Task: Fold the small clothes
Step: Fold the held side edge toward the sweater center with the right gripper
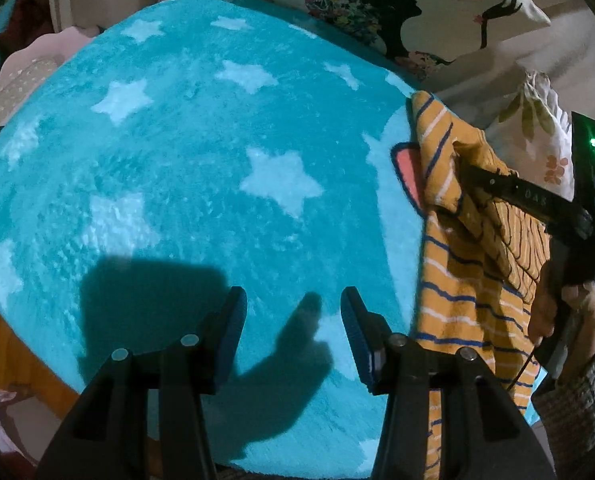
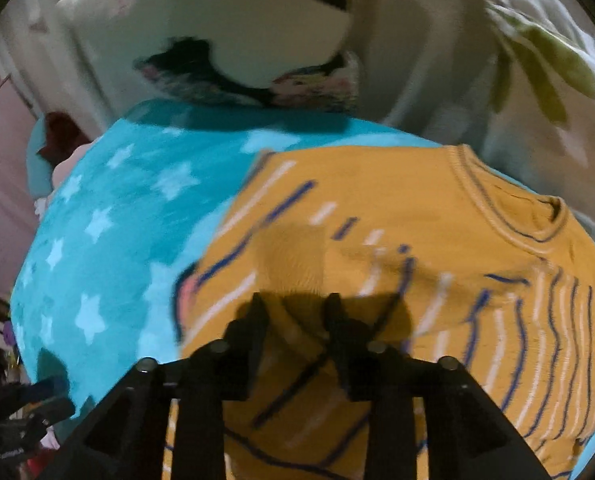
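The left claw [image 1: 293, 300] hangs spread and empty over the turquoise star blanket [image 1: 177, 160]. The right claw [image 2: 295, 308] sits over the orange striped shirt [image 2: 377, 240]; blur hides whether it pinches fabric. The shirt lies on the blanket's right side.

From my remote station, I saw a turquoise star-patterned blanket [image 1: 169, 152] under hard light, floral pillows [image 1: 377, 12] behind, pink wall [image 2: 1, 152] at left.

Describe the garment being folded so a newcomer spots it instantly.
Find the turquoise star-print blanket covering the bed. On its right edge, beside the floral pillows, lies the small shirt. It is the only mustard-yellow piece, with thin blue and white stripes and a ribbed round collar.
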Tool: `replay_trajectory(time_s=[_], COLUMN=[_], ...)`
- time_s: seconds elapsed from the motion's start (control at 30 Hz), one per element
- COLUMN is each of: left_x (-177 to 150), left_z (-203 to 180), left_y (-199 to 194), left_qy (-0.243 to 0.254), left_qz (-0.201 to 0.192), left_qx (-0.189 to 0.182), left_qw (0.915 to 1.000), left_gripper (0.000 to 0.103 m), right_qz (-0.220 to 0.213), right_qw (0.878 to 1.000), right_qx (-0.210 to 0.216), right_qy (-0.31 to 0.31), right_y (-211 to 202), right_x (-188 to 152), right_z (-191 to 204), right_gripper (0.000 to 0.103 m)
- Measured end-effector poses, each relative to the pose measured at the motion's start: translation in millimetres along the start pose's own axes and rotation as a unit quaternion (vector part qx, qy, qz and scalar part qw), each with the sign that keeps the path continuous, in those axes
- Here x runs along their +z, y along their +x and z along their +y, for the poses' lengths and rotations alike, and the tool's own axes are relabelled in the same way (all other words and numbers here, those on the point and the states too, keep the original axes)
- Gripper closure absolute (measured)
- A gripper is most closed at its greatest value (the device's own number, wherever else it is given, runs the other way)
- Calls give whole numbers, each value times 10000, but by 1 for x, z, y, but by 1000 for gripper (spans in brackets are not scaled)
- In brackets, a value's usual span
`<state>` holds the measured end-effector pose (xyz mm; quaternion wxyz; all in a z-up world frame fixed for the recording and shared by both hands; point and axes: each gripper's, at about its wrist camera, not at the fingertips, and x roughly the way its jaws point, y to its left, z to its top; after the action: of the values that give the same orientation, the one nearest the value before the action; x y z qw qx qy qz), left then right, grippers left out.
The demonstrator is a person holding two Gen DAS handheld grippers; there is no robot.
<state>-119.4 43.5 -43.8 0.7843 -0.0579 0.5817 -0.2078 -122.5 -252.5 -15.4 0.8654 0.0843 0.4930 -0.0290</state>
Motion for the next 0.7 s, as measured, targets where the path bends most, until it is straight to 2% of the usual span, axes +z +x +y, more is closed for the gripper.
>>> replay_trajectory(time_s=[0.07, 0.17, 0.2, 0.27, 0.37, 0.47, 0.57, 0.7], left_x=[5, 12, 15, 19, 23, 24, 23, 21], left_z=[1, -1, -3, -8, -19, -31, -41, -50], left_y=[1, 3, 3, 3, 6, 11, 14, 15], left_qy=[26, 91, 121, 226, 384, 559, 701, 890], left_qz=[8, 10, 9, 10, 45, 109, 171, 201], left_qx=[-39, -111, -136, -209, -299, -389, -451, -424], left_qw=[10000, 9999, 9998, 9995, 9988, 9976, 9964, 9949], left_gripper=[55, 55, 55, 54, 52, 52, 52, 51], right_qz=[57, 213, 208, 87, -65, -110, -50, 63], right_qw=[9997, 9964, 9961, 9968, 9965, 9954, 9919, 9932], right_qx=[231, 815, 853, 796, 720, 184, -20, -210], right_qy=[-84, -64, -82, -13, 419, 937, 1271, 1147], right_y=[1, -1, -3, -17, -36, -53, -54, -30], right_x=[-3, -7, -9, -14, -22, -29, -27, -7], right_z=[13, 27, 29, 24, -4, -49, -76, -75], right_gripper=[61, 61, 61, 61, 61, 61, 78, 79])
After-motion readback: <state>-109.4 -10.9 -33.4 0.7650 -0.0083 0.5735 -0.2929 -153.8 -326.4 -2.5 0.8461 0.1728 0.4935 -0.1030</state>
